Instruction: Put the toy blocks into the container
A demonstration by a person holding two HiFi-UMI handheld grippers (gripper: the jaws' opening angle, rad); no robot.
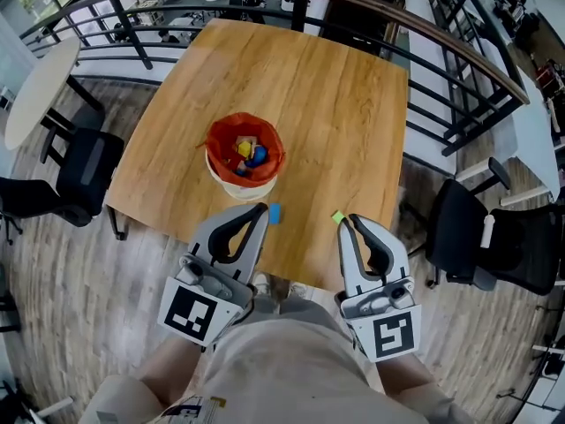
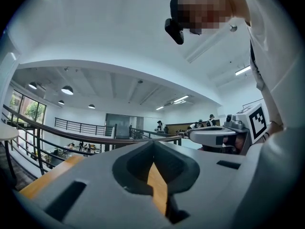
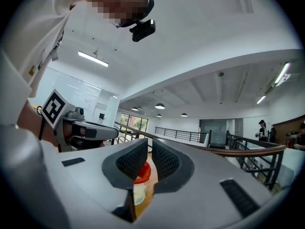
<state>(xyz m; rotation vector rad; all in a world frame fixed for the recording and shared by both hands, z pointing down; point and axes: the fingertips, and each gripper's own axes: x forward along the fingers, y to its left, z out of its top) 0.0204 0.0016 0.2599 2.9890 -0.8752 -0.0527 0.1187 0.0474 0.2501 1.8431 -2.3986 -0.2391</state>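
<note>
A white container with a red liner [image 1: 273, 154] stands on the wooden table [image 1: 335, 104] with several coloured blocks inside it. A blue block [image 1: 274, 213] lies on the table beside the tip of my left gripper [image 1: 261, 208], whose jaws meet at the tip with nothing between them. A small green block [image 1: 337, 217] lies just left of the tip of my right gripper [image 1: 347, 223]. In the right gripper view the right gripper [image 3: 148, 148] has its ribbed pads nearly together and empty, and the container [image 3: 139, 185] shows through the slit. The left gripper [image 2: 152, 144] points level over the wood.
Both grippers hang over the table's near edge, close to my body. Black office chairs stand at the left [image 1: 84, 170] and right [image 1: 481, 237] of the table. A round white table [image 1: 40, 87] is at the far left, and a dark railing [image 1: 459, 51] curves behind.
</note>
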